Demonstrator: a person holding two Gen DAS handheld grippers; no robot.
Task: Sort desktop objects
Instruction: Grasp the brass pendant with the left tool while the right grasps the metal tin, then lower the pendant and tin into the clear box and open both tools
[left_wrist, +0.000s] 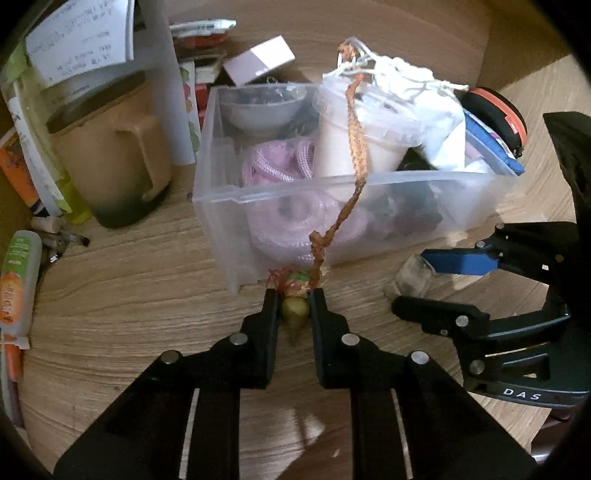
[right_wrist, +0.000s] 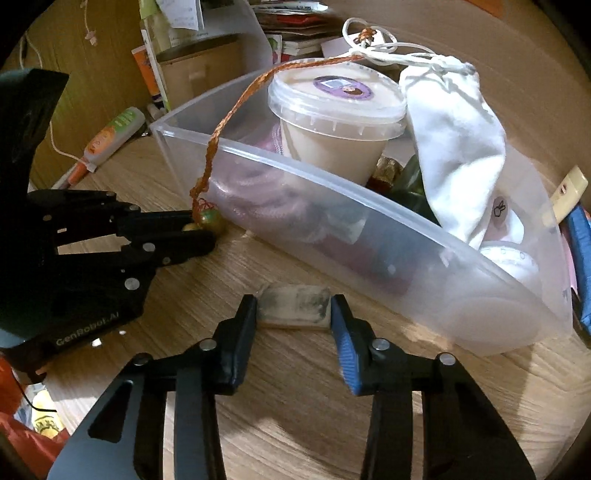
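1. Gripping hard, the left gripper (left_wrist: 293, 295) had its fingers clenched on a small green charm (left_wrist: 294, 312), low over the wooden desk (left_wrist: 129, 295) just in front of the clear bin (left_wrist: 332, 184).
2. An orange braided cord (left_wrist: 356, 140) ran up from the charm, over the bin's near rim, and up to the white strings at the neck of a cloth bag (left_wrist: 417, 99).
3. That white bag leaned in the bin's right half, beside a lidded cream tub (right_wrist: 332, 122) with a purple sticker on top.
4. Pink coiled rope (left_wrist: 273, 162) filled the bin's left side, with a grey bowl (left_wrist: 262, 107) behind it.
5. Over on the right, the right gripper (right_wrist: 293, 308) straddled a smudged eraser (right_wrist: 295, 304) lying flat on the desk, close against the bin's front wall.
6. Its fingers sat at each end of the eraser, the jaws spread to its full length; whether they truly pressed it, I couldn't tell.
7. A brown jug (left_wrist: 110, 155) stood left of the bin, papers stacked behind it.
8. A glue tube (right_wrist: 110, 134) lay beyond the bin's far corner.
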